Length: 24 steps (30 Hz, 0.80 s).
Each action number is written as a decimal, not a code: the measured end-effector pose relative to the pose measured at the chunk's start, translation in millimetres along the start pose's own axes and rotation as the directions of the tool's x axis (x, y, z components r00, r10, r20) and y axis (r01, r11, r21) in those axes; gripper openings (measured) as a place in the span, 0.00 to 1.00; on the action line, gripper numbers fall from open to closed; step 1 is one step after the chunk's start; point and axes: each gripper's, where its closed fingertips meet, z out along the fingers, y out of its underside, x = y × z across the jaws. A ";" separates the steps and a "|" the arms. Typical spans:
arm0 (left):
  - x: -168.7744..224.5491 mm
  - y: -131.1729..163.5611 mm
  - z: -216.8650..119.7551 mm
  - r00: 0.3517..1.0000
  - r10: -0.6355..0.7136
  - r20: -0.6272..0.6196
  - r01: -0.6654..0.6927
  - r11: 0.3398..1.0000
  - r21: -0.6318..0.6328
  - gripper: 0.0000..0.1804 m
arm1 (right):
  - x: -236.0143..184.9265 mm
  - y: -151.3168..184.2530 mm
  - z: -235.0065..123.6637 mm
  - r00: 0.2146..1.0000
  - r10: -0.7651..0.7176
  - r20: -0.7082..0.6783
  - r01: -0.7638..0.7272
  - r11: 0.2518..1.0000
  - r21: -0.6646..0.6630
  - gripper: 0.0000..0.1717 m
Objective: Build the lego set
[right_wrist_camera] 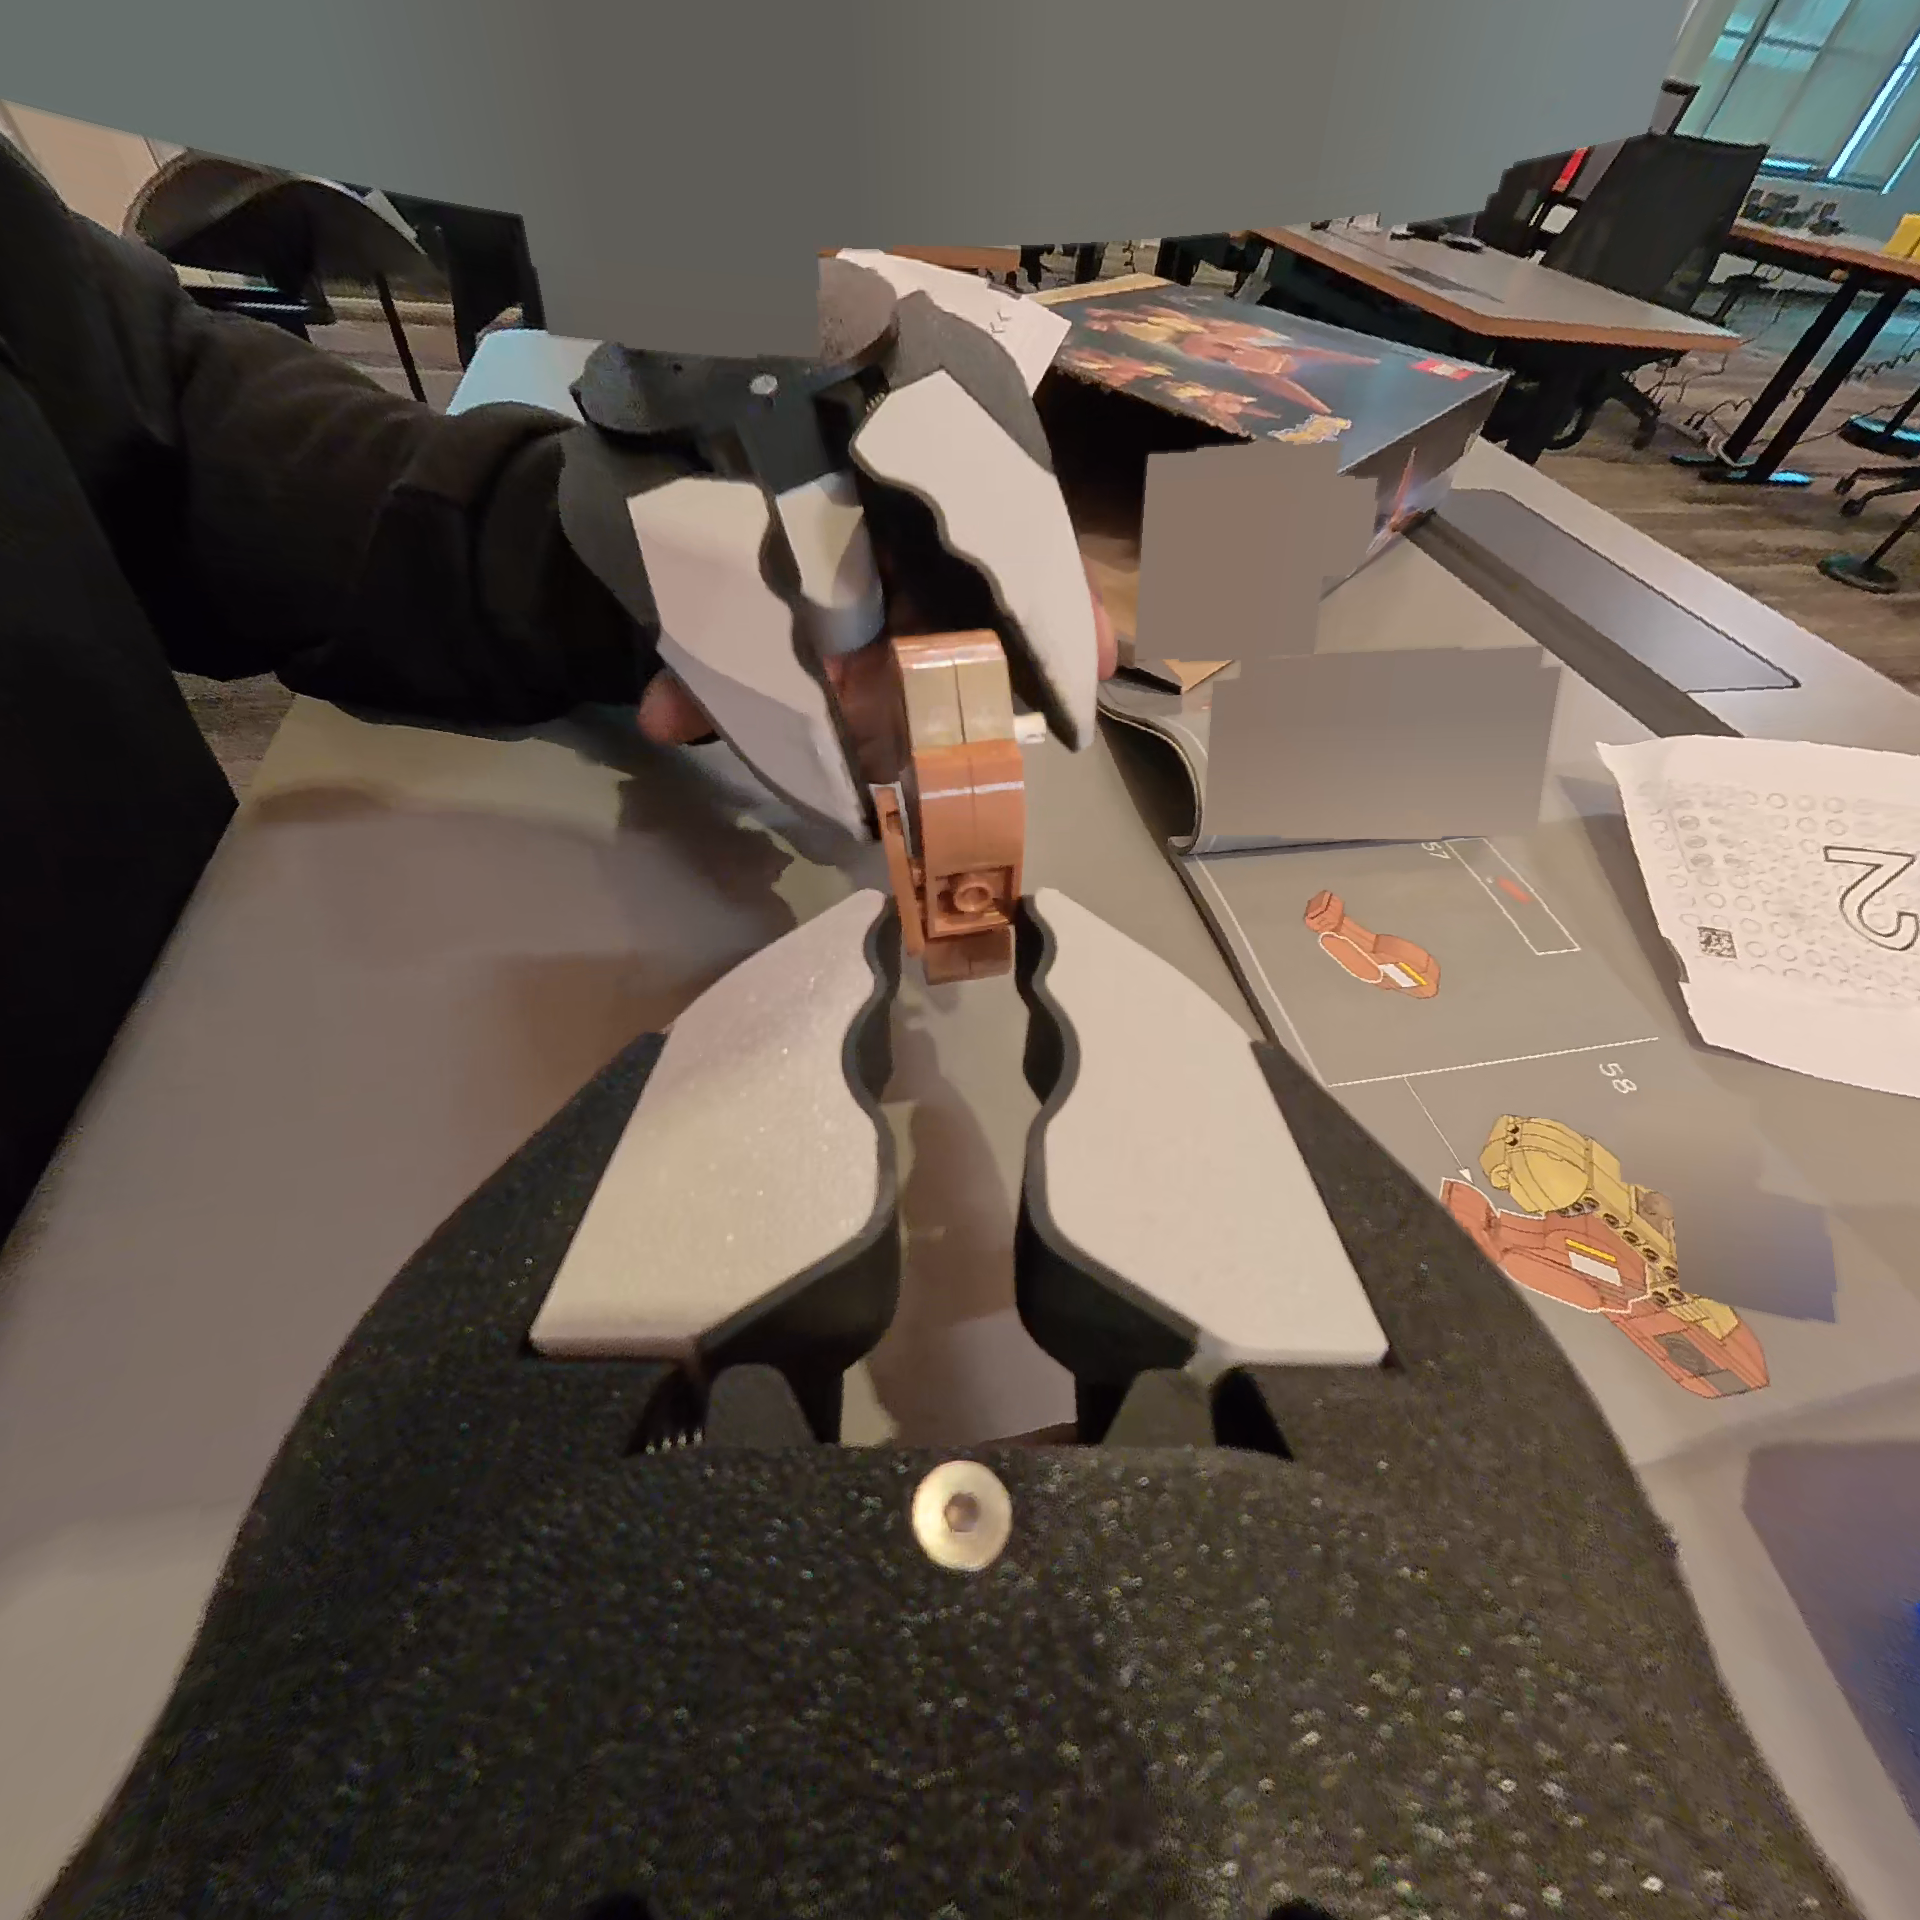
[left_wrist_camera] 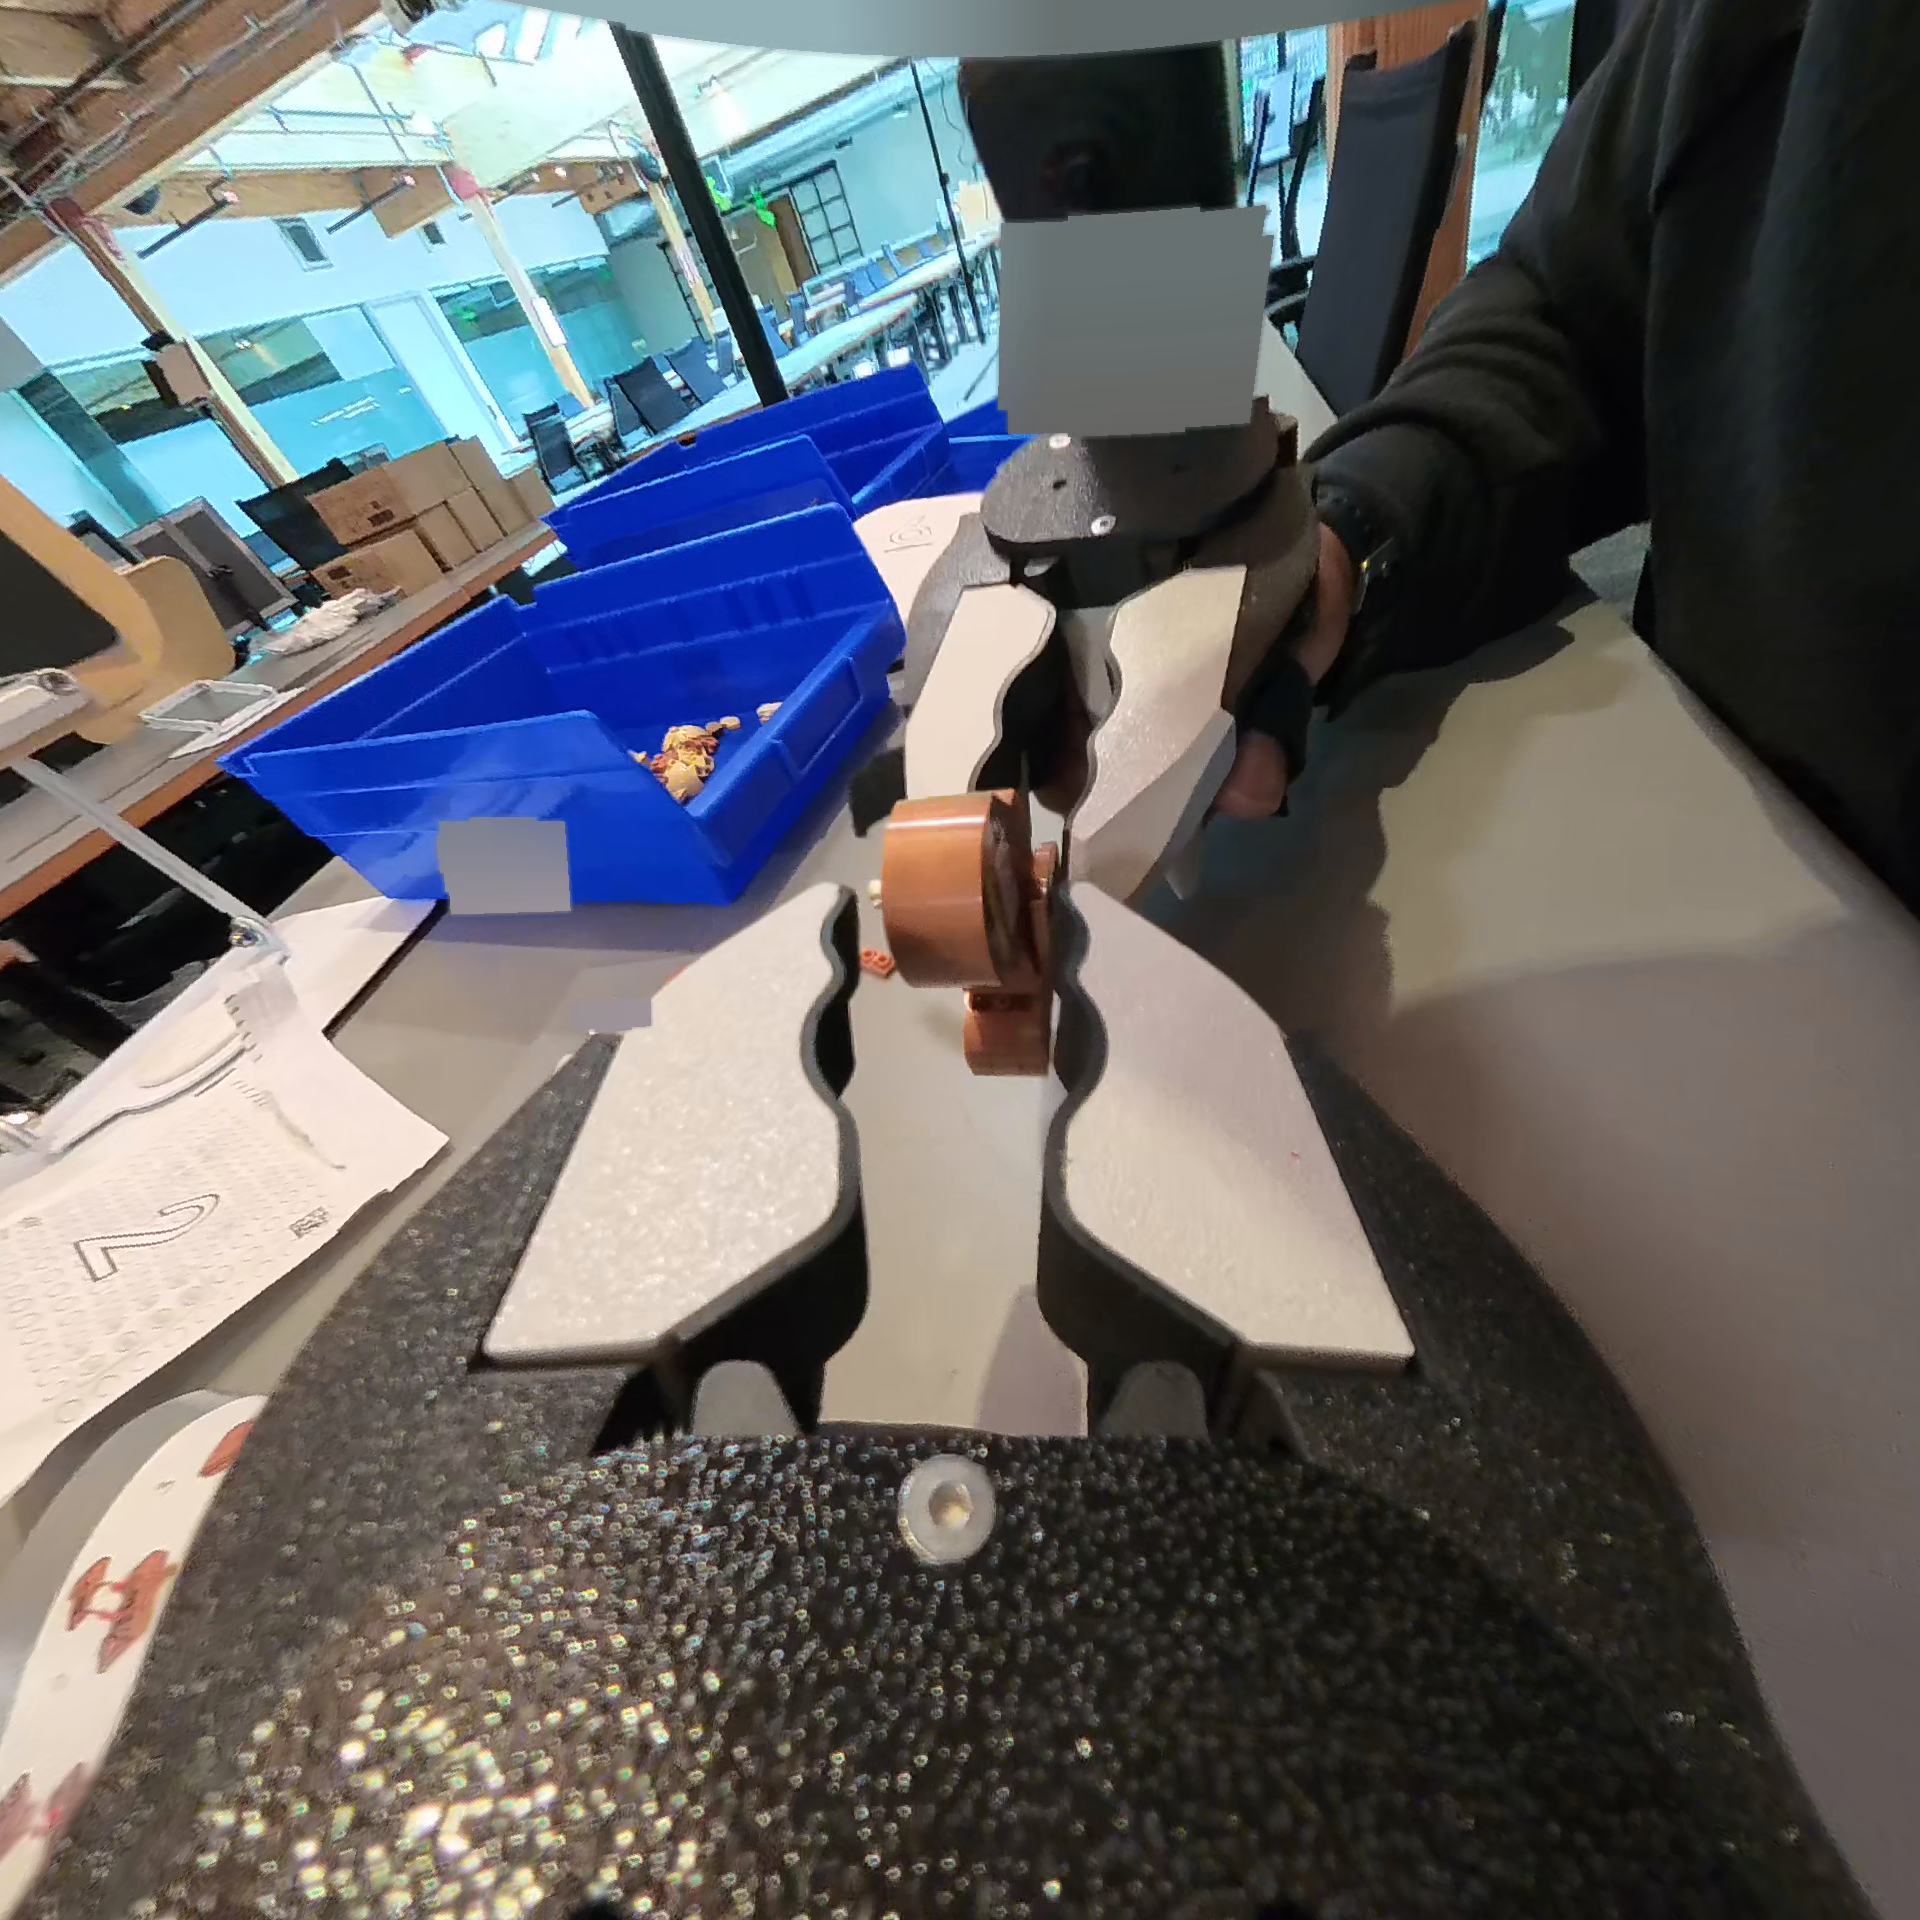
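Brown brick assembly [right_wrist_camera: 961, 831] between both jaws

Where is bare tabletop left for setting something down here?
Bare grey tabletop lies between the brown brick assembly and the person's black sleeve. Crowded elsewhere: blue plastic bins, printed white paper sheets, open instruction booklet, cardboard box.

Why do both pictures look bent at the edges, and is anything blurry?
Both wrist views are wide-angle, so edges bow. Left view: the brown brick model is slightly soft; glare speckles the black gripper base. Right view: the model looks sharper; soft shadows fall on the grey table.
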 end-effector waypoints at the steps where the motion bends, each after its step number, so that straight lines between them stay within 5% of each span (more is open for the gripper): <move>1: 1.6 1.7 0.7 1.000 0.014 -0.004 -0.014 1.000 -0.012 0.19 | 0.0 0.1 0.1 1.000 -0.012 -0.006 0.012 1.000 -0.001 0.12; 9: 1.7 0.7 -0.1 1.000 0.000 -0.010 0.000 1.000 0.005 0.17 | -2.0 -1.6 0.0 1.000 -0.002 0.010 0.002 1.000 0.023 0.12; 24: -1.8 -1.2 -2.2 0.961 -0.258 -0.100 0.266 0.961 0.073 0.15 | 0.6 -7.2 -3.3 0.997 0.069 0.044 -0.072 0.994 0.086 0.12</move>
